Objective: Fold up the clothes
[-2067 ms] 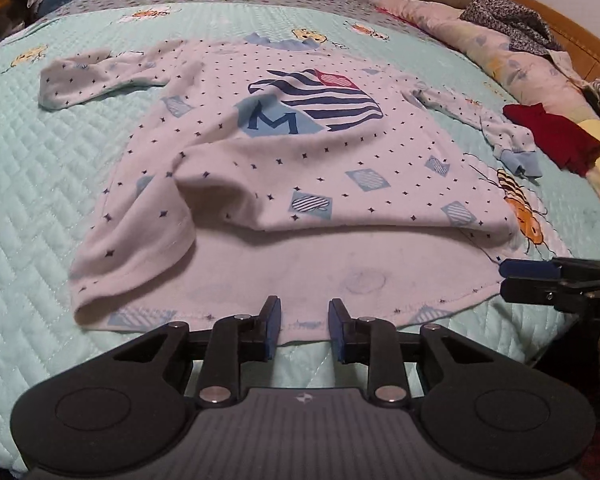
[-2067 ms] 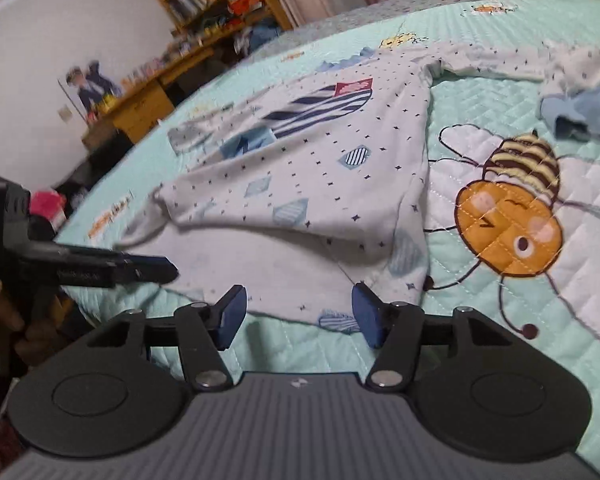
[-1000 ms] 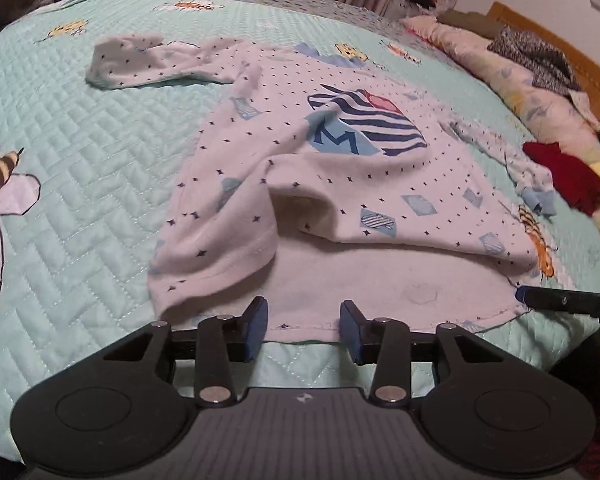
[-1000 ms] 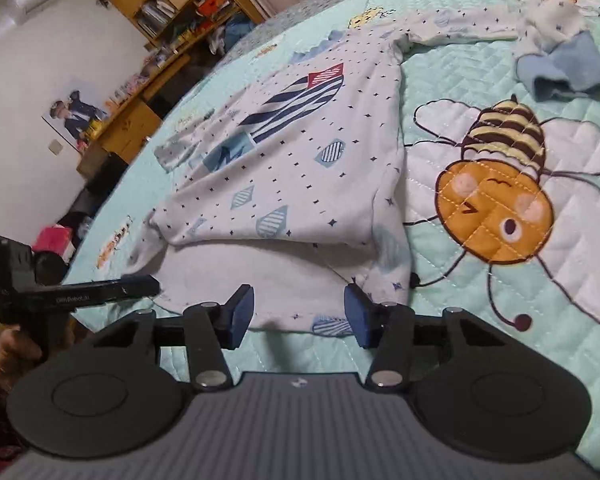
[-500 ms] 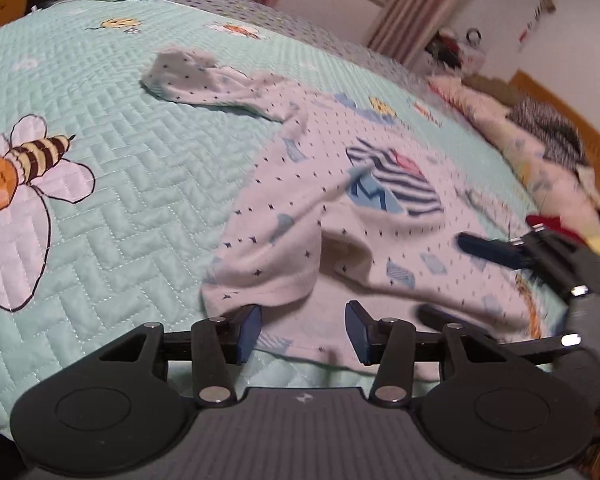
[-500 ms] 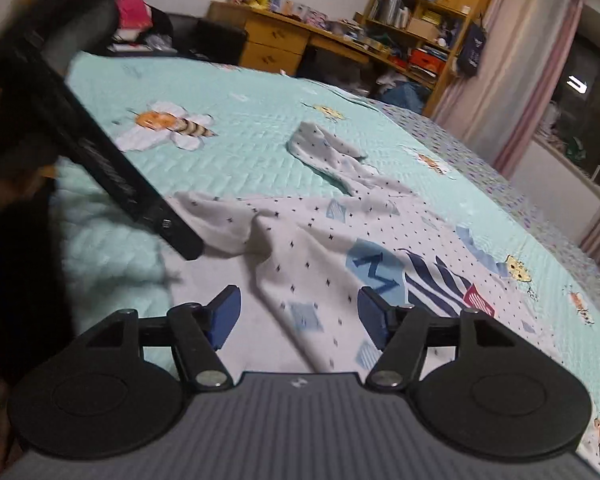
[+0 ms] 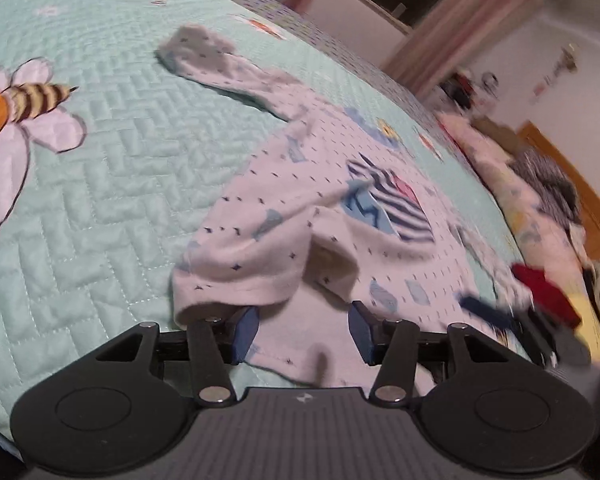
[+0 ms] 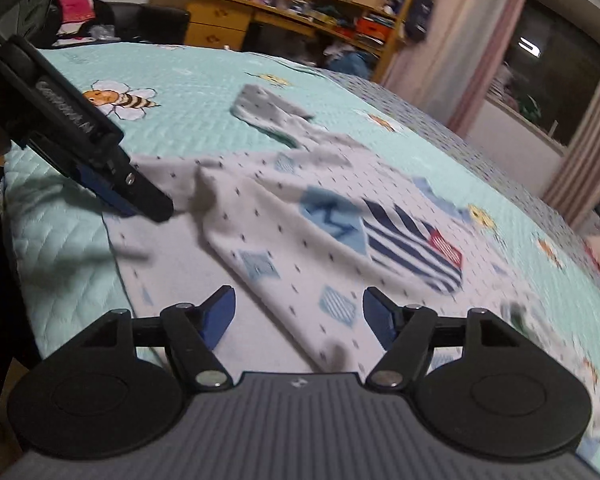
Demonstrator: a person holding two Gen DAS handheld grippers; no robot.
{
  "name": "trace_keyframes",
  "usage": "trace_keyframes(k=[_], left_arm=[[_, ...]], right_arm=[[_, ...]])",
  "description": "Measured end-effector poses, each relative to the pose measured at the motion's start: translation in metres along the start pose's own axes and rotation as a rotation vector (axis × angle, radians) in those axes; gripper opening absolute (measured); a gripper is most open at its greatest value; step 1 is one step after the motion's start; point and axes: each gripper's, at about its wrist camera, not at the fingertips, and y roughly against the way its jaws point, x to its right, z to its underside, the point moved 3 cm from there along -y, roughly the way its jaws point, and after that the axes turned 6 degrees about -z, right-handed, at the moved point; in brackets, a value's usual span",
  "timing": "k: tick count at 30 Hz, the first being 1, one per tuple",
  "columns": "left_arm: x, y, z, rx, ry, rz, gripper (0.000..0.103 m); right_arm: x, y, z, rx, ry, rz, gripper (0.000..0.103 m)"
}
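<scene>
A white dotted long-sleeved shirt [image 7: 300,208] with a striped "M" patch lies spread on the mint quilted bedspread [image 7: 100,140], its front rucked up into a fold near the hem. My left gripper [image 7: 303,332] is open at the hem's left corner, with cloth lying between its blue pads but not pinched. The right gripper [image 8: 298,316] hovers over the shirt [image 8: 300,232] near the hem; its jaws are opening and the fold lies between them, unpinched. The left gripper [image 8: 156,208] shows at the left of the right wrist view, tips on the shirt's edge. One sleeve [image 8: 268,108] stretches away.
A red garment [image 7: 544,288] and a row of pillows and piled clothes [image 7: 540,184] line the bed's right side by a wooden headboard. A desk and shelves [image 8: 260,12] stand beyond the bed, curtains [image 8: 452,40] to the right. The bed edge is right below both grippers.
The right gripper swung from the hem's right corner towards the left, rolled, and now looks across the shirt beside the left gripper. Both sets of jaws have widened. The left view turned left.
</scene>
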Motion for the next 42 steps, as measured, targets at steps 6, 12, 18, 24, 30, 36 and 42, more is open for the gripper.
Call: trace_keyframes(k=[6, 12, 18, 24, 30, 36, 42], left_arm=[[-0.005, 0.001, 0.002, 0.112, 0.081, -0.049, 0.051], [-0.010, -0.001, 0.000, 0.166, 0.112, -0.058, 0.029], [-0.009, 0.009, -0.007, 0.196, 0.072, 0.005, 0.003], [-0.018, 0.021, -0.021, 0.169, 0.201, 0.074, 0.003], [-0.018, 0.024, -0.030, 0.164, 0.209, 0.055, 0.003], [-0.006, 0.020, -0.036, 0.128, 0.140, 0.022, 0.003], [-0.010, 0.017, -0.047, 0.122, 0.147, -0.006, 0.003]], right_arm=[[0.005, 0.004, 0.016, -0.011, -0.064, 0.006, 0.072], [0.013, 0.026, 0.019, 0.030, -0.068, 0.042, 0.073], [0.038, 0.070, 0.053, 0.019, -0.077, 0.176, 0.073], [0.045, 0.095, 0.093, -0.075, -0.027, 0.275, 0.073], [0.031, 0.085, 0.080, -0.032, 0.127, 0.262, 0.073], [0.027, 0.039, 0.057, -0.073, 0.254, 0.187, 0.072], [0.080, 0.036, 0.043, -0.003, -0.054, 0.177, 0.073]])
